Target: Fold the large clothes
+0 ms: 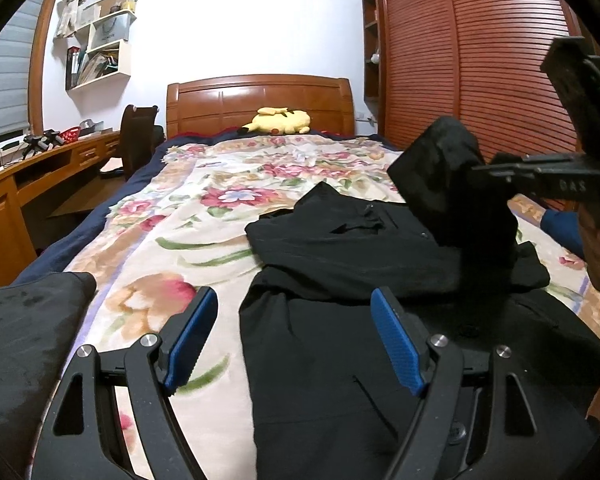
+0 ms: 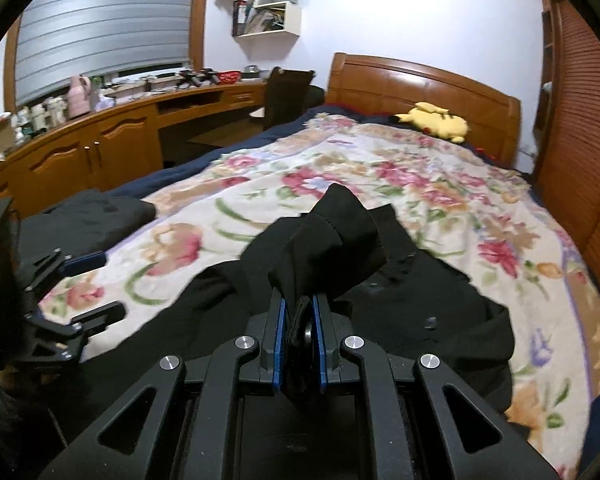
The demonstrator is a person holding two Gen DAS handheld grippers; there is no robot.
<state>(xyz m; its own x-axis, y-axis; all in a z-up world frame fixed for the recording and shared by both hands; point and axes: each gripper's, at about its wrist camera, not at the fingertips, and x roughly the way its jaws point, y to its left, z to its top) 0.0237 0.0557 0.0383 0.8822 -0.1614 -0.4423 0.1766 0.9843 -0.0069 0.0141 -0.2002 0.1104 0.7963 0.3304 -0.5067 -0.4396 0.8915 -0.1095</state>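
Your right claw (image 2: 300,330) pinches the black garment (image 2: 400,300); your left claw (image 1: 296,336) spread; only the right view shows the pinch.

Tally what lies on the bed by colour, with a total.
Black: 2, the black garment shut in the right tool, and the folded dark cloth
Yellow: 1, the yellow plush toy
Total: 3

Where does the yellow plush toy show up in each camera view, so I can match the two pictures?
Left wrist view: the yellow plush toy lies top centre, against the wooden headboard.
Right wrist view: the yellow plush toy lies upper right, at the same headboard.
Shared landmark: the floral bedspread, running from the toy toward both cameras.
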